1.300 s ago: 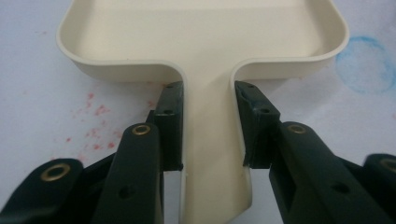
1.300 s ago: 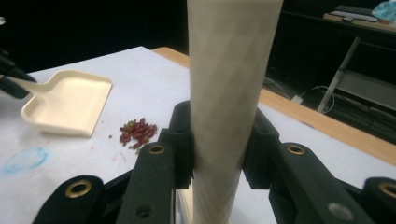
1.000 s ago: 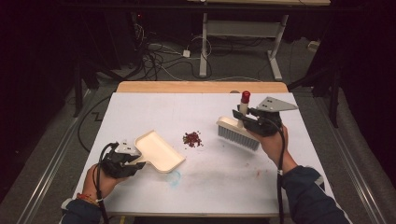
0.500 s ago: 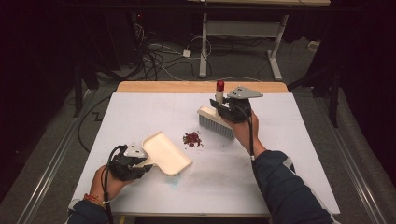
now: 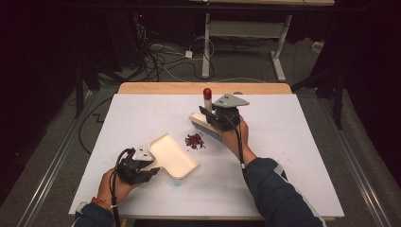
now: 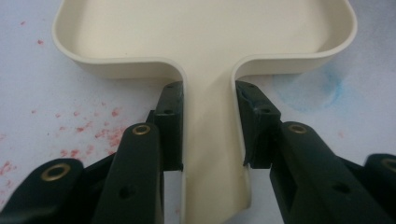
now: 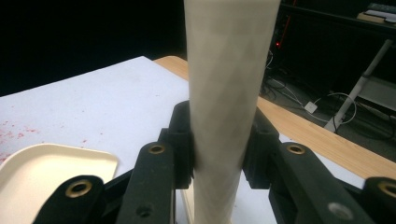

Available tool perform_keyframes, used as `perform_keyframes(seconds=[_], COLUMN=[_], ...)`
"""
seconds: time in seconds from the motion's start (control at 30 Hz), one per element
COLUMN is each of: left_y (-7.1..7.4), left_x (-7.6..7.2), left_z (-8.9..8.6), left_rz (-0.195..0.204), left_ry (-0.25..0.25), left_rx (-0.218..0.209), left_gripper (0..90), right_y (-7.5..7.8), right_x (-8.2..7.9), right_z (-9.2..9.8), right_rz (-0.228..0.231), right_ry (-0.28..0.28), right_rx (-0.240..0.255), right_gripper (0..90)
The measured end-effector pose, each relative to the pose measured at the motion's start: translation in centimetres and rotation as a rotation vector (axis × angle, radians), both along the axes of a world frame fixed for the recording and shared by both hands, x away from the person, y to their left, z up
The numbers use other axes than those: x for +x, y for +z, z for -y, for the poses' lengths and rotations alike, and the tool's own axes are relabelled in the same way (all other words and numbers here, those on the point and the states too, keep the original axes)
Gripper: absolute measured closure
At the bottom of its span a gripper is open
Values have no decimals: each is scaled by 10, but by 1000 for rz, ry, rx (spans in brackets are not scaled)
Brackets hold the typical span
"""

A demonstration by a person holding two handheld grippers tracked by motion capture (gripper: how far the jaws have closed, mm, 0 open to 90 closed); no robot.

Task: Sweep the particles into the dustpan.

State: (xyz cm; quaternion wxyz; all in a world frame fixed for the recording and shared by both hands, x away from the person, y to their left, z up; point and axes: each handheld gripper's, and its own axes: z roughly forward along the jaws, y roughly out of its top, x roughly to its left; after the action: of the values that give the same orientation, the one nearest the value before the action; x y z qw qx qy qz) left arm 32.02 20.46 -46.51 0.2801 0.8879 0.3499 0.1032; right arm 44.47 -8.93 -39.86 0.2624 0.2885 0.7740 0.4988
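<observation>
High view sits above my side, looking fwd and down over the whole table (image 5: 293, 142). Left gripper view rides my left gripper, v. close, along its jaws onto the dustpan (image 6: 205, 42). Right gripper view looks along the brush handle (image 7: 226, 93) twd the far edge. All share the dustpan.

- From my right gripper view, the brush handle (image 7: 227, 93) runs off the top edge.
- In my left gripper view, the dustpan (image 6: 205, 37) is cut off at the top.
- The reddish crumbs (image 5: 194, 140) are too small to identify.
</observation>
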Motion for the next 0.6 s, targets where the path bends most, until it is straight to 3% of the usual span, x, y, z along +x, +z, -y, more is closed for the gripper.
perform_keyframes(seconds=[0.6], left_y=[-8], left_x=[12], left_z=[13], left_rz=[-21], left_ry=[32], left_rx=[-21], left_gripper=[634], right_y=[-8], right_x=[-29], right_z=[-28], right_rz=[-15], right_ry=[77], right_rx=[60], right_gripper=[690])
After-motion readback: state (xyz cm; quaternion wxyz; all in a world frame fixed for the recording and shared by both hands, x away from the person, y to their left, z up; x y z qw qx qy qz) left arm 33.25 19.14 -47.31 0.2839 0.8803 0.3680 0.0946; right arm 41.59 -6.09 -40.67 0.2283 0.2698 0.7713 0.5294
